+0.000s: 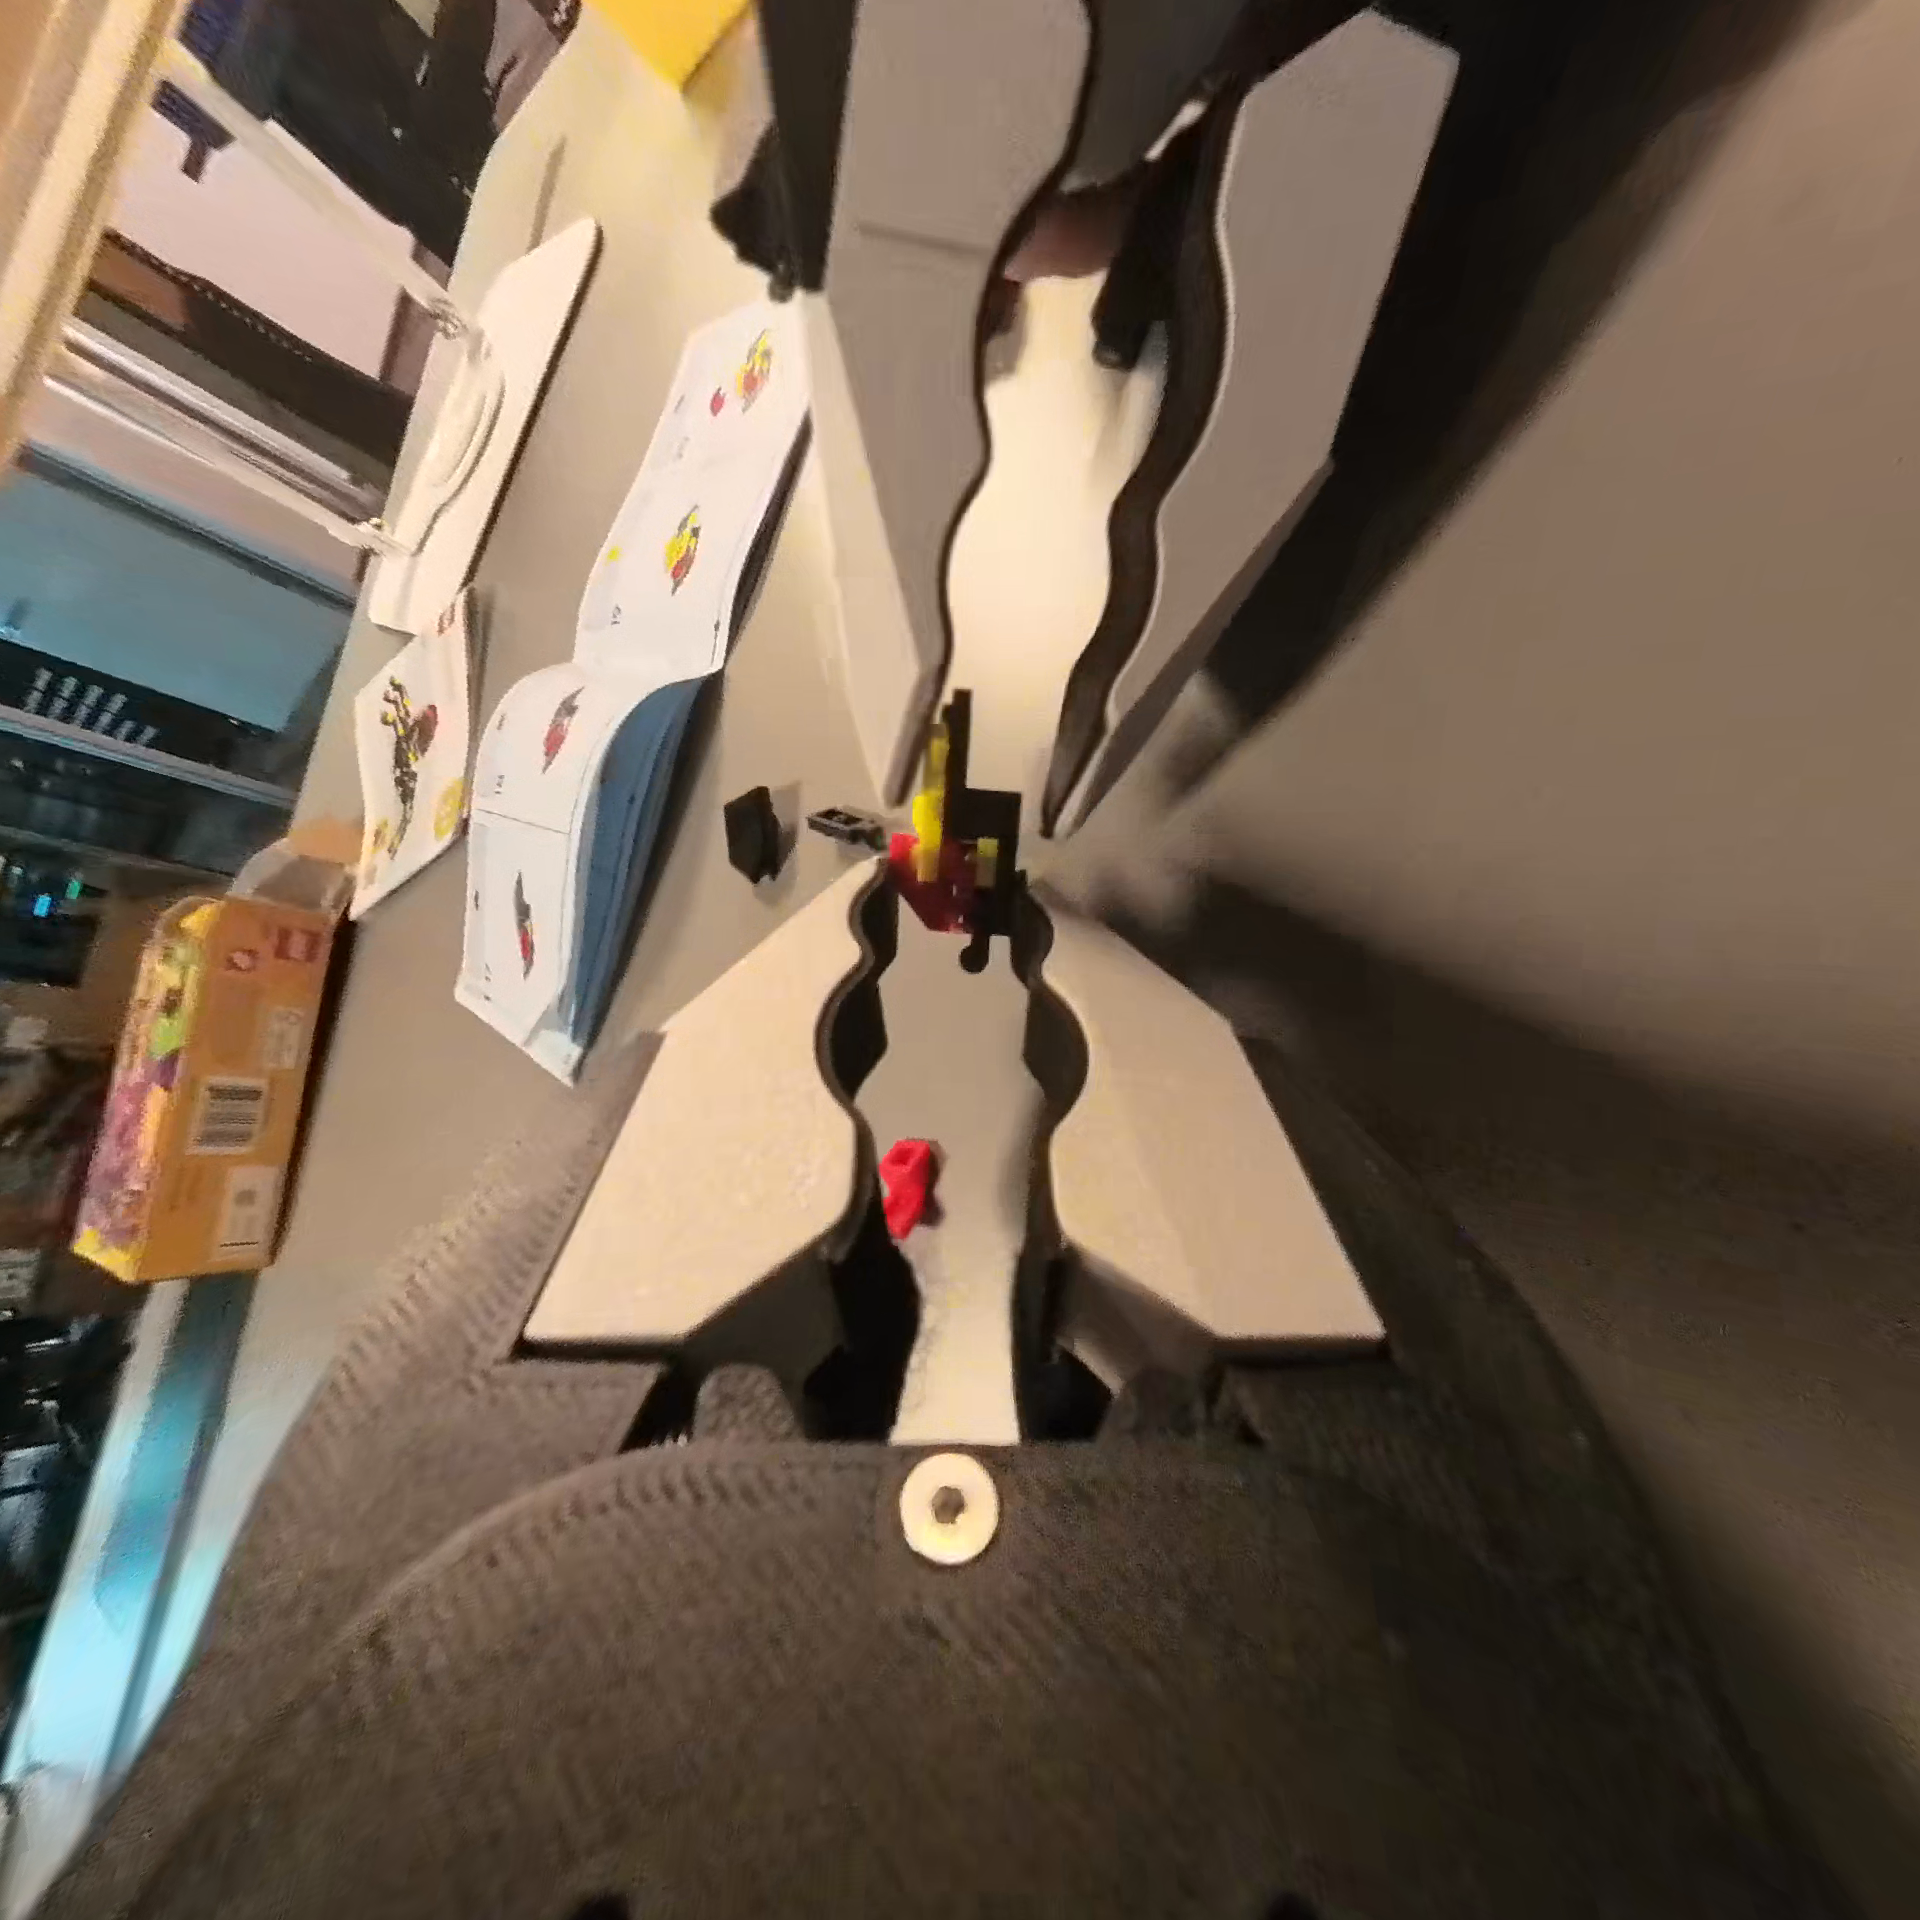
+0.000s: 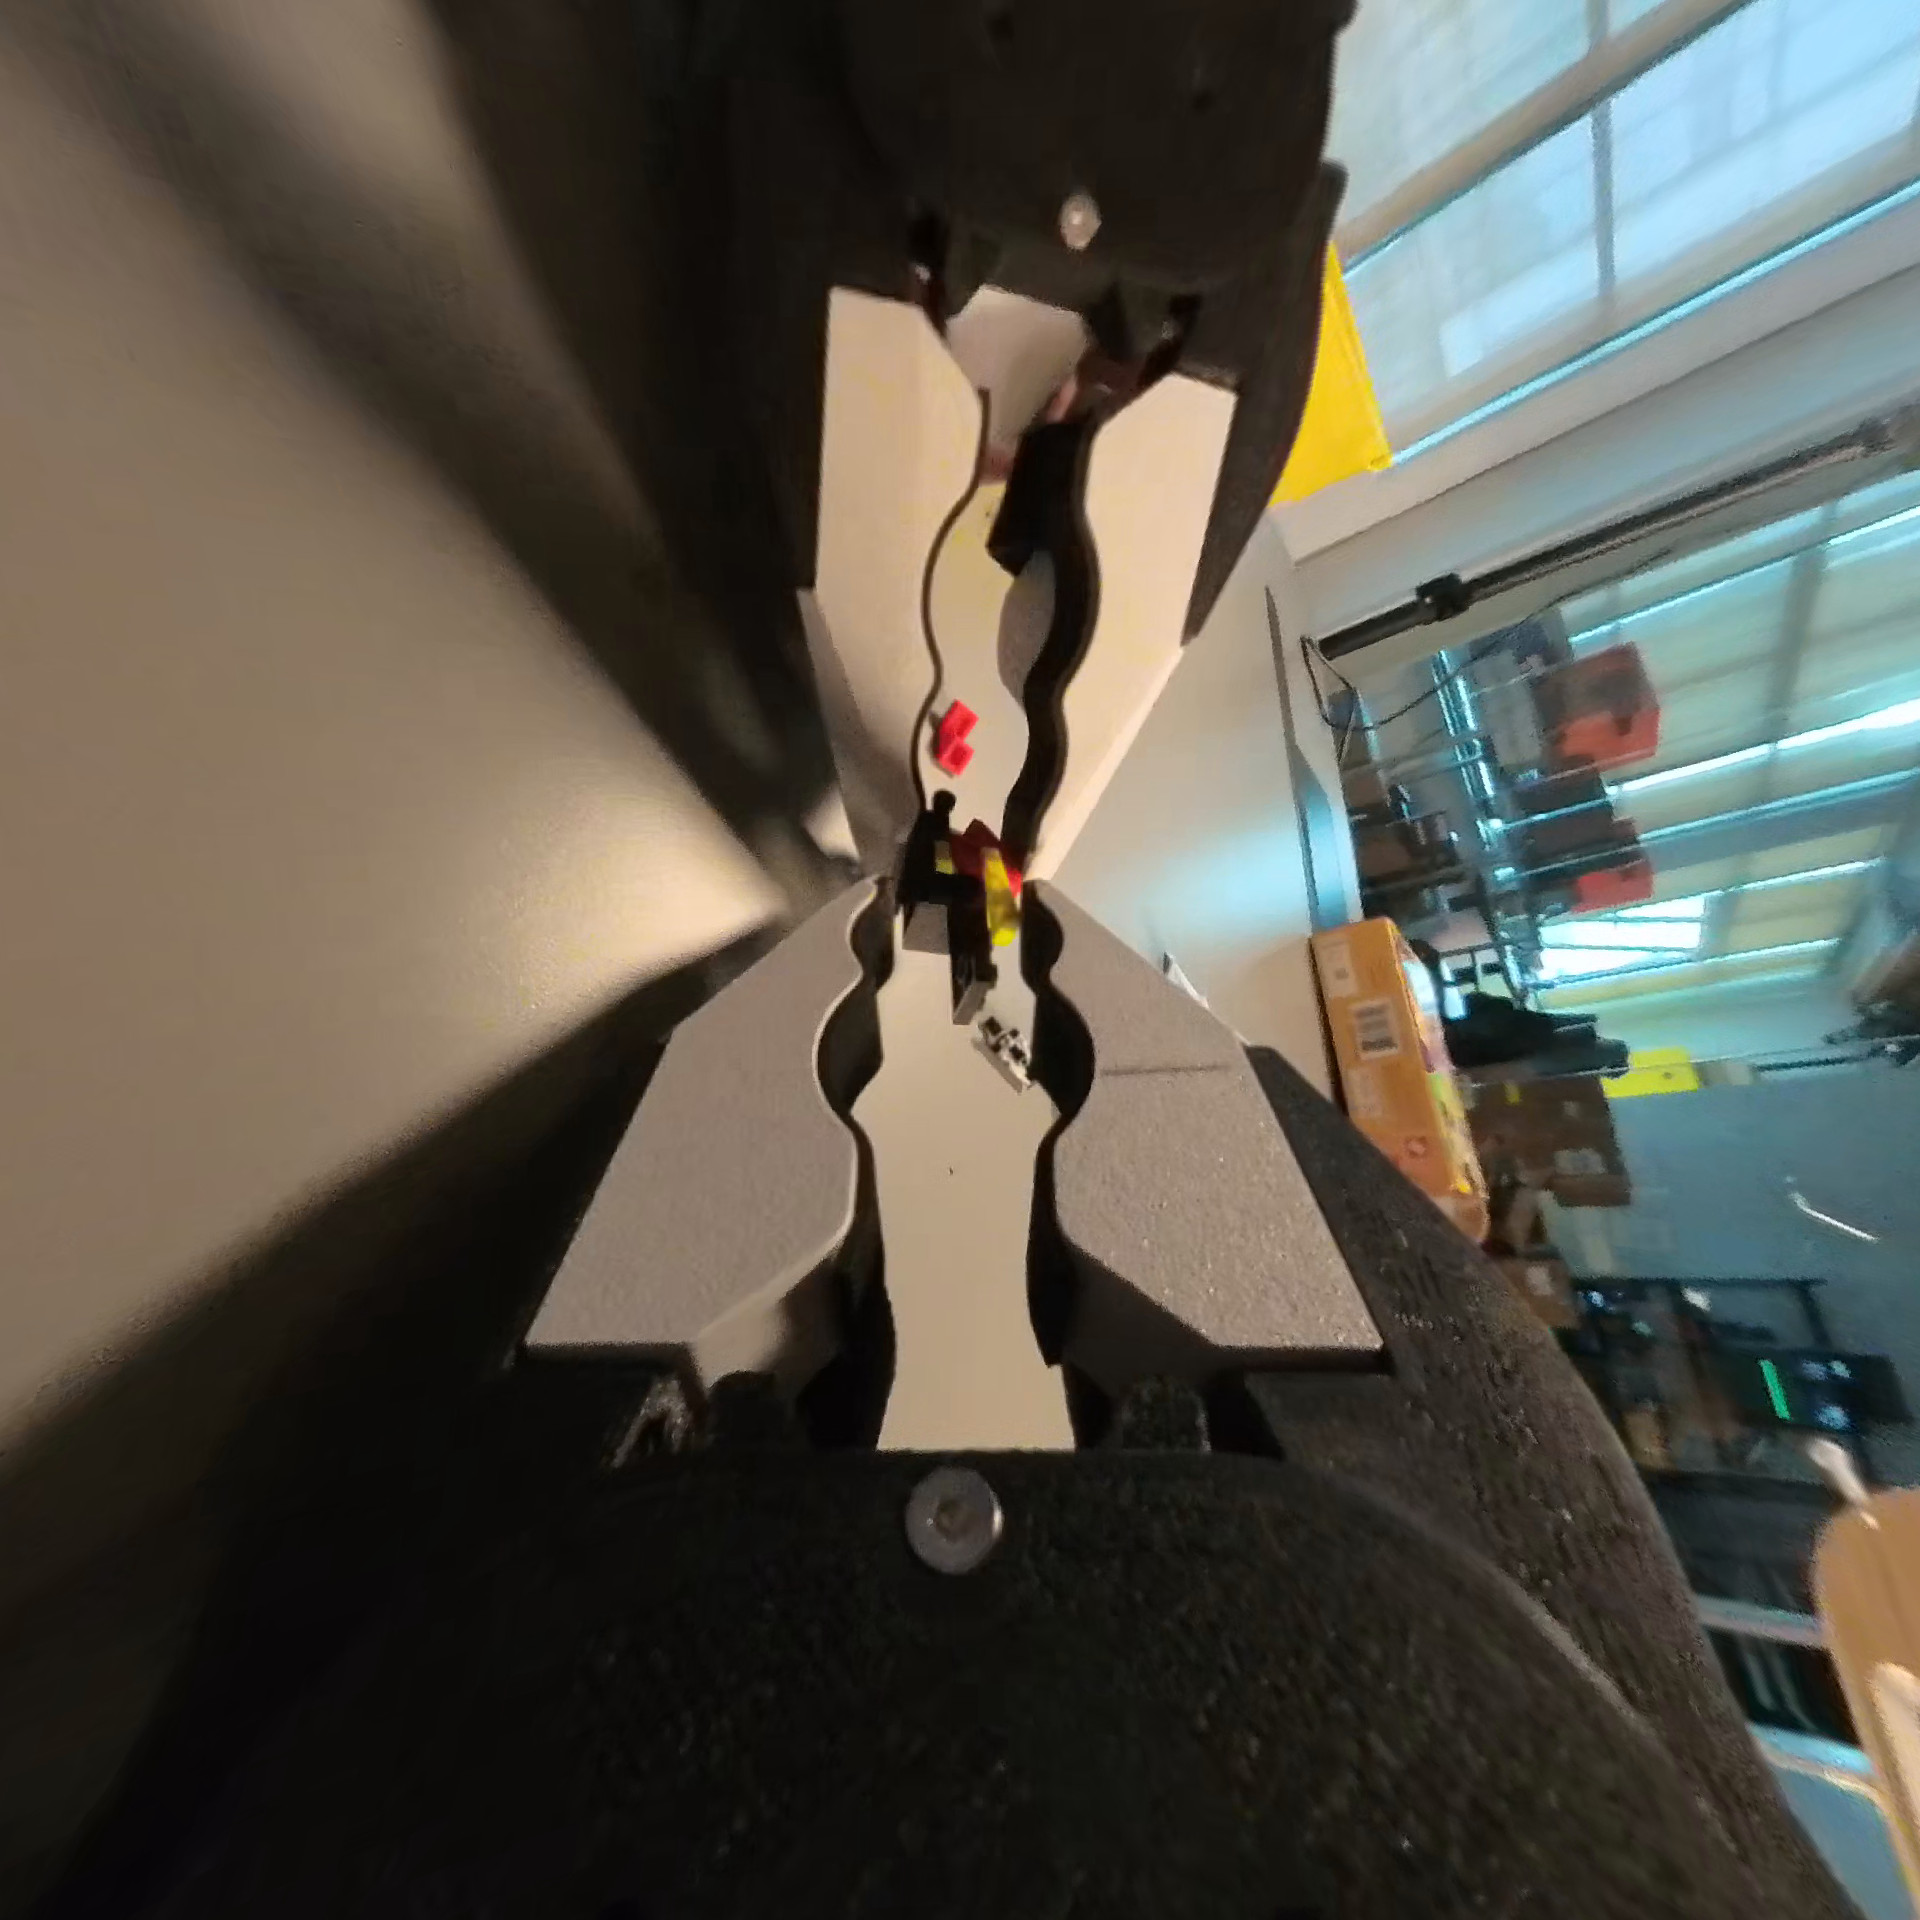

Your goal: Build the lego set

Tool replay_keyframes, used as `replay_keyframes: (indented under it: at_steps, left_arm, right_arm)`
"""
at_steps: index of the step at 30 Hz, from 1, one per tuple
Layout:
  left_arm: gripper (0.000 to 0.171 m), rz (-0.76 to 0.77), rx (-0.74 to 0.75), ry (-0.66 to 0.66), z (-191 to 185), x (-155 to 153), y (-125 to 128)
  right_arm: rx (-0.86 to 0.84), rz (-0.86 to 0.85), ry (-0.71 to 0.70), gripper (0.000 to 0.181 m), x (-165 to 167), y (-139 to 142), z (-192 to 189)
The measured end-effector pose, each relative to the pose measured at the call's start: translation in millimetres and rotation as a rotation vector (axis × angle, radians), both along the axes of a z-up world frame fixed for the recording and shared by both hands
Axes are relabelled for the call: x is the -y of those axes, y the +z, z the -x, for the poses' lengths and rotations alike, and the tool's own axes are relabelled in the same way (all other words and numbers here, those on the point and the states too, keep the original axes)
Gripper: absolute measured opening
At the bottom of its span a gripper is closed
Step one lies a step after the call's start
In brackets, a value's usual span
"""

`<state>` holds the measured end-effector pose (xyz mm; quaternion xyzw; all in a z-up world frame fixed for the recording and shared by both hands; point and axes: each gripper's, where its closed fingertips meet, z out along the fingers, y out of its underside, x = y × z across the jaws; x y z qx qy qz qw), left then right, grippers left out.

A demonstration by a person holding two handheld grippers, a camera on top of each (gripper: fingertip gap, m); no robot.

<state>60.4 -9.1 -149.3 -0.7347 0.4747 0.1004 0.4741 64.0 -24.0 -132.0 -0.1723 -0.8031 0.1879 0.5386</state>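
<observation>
A small lego assembly [image 1: 961, 868] of black, red and yellow pieces is held above the pale table [image 1: 644, 1195] between both grippers, which face each other tip to tip. My left gripper [image 1: 954, 891] is shut on its lower red and black part. My right gripper [image 2: 956, 899] is shut on the same assembly [image 2: 951, 894] from the other side; it enters the left wrist view from the top [image 1: 977, 805]. A loose red brick [image 1: 909, 1184] lies on the table under the left gripper. It also shows in the right wrist view [image 2: 954, 738].
Two small black pieces [image 1: 753, 831] [image 1: 842, 826] lie on the table by the open instruction booklet [image 1: 623, 748]. A leaflet [image 1: 410, 758], an orange box [image 1: 208, 1091] and a white board [image 1: 488, 416] lie further left. A small grey piece [image 2: 1003, 1049] lies under the right gripper. Both grippers' tips are close together, under 4 cm apart. The loose red brick [image 1: 909, 1184] is about 6 cm from my left fingertips. My right wrist view [image 2: 949, 735] looks at it from another angle.
</observation>
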Motion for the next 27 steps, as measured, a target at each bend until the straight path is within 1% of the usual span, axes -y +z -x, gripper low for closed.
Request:
replay_keyframes:
  at_steps: [3, 9, 14, 15, 16, 17, 19, 23, 27]
  left_arm:
    - [0.021, 0.019, 0.020, 0.003, -0.3, 0.8, -0.3]
    - [0.021, 0.051, 0.061, 0.005, -0.8, 1.8, -0.5]
    - [0.021, 0.142, 0.167, 0.008, -4.7, 5.8, -1.2]
    - [0.021, 0.161, 0.186, 0.004, -5.9, 6.9, -1.7]
    - [0.021, 0.179, 0.200, -0.002, -7.2, 8.2, -2.7]
    - [0.021, 0.186, 0.211, -0.005, -8.6, 8.6, -2.4]
    - [0.021, 0.193, 0.215, -0.001, -8.7, 8.8, -2.8]
    - [0.021, 0.196, 0.212, -0.009, -9.3, 9.3, -3.1]
    - [0.021, 0.188, 0.195, -0.027, -10.3, 10.6, -3.4]
  right_arm:
    - [-0.014, -0.059, -0.021, 0.020, -3.5, -1.1, 1.4]
    - [0.004, -0.007, -0.016, 0.021, -2.6, -0.3, 1.5]
    - [0.056, 0.070, 0.017, 0.034, 2.7, -4.3, -0.5]
    - [0.056, 0.083, 0.018, 0.032, 3.0, -3.5, -0.6]
    - [0.056, 0.100, 0.015, 0.024, 2.5, -1.8, -0.4]
    - [0.066, 0.124, 0.018, 0.022, 3.0, -1.4, -0.9]
    - [0.081, 0.177, 0.016, 0.021, 3.4, -1.2, -0.9]
    - [0.102, 0.212, 0.021, 0.019, 5.8, -0.8, -1.5]
    - [0.132, 0.284, 0.024, 0.017, 7.1, -2.1, -2.1]
